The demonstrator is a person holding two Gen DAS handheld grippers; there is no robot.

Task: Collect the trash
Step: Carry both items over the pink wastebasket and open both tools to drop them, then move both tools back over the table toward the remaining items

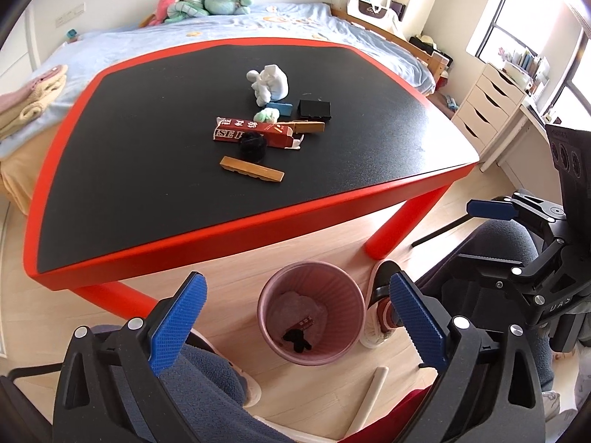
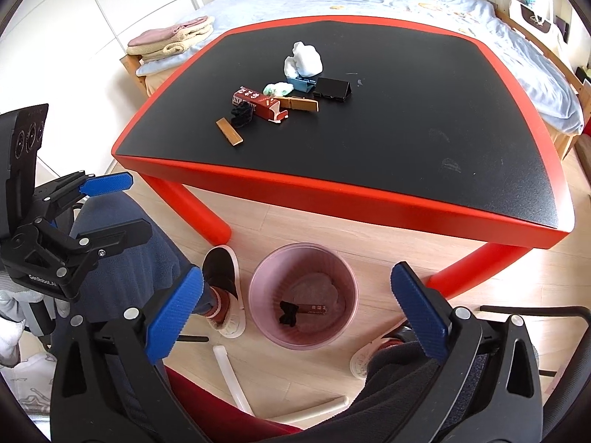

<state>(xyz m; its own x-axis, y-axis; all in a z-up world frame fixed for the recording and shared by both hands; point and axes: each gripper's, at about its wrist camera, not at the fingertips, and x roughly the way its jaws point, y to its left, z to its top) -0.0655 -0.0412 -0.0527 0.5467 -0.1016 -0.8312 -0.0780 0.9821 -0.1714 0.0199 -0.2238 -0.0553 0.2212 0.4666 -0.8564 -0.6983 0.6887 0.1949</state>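
Note:
A pink bin point(image 1: 312, 312) point(image 2: 303, 295) stands on the floor in front of the red-edged black table point(image 1: 184, 236) point(image 2: 369, 192); it holds a black scrap and a small red wrapper. On the table lie a red carton point(image 1: 251, 133) point(image 2: 258, 105), a black crumpled wad point(image 1: 252, 146) point(image 2: 242, 114), white crumpled paper point(image 1: 269, 83) point(image 2: 304, 61), a green-white wad point(image 1: 267, 114) point(image 2: 279, 89), two wooden pieces point(image 1: 251, 170) point(image 2: 229, 131), a blue clip point(image 1: 279, 108) and a black clip point(image 1: 314, 109) point(image 2: 332, 88). My left gripper point(image 1: 295, 326) and right gripper point(image 2: 297, 317) are both open and empty, low over the bin.
A bed with a blue sheet point(image 1: 221, 26) and plush toys lies behind the table. White drawers point(image 1: 487, 110) stand at the right. The person's legs and shoes point(image 2: 221, 288) flank the bin. White tubes point(image 2: 231, 376) lie on the wood floor.

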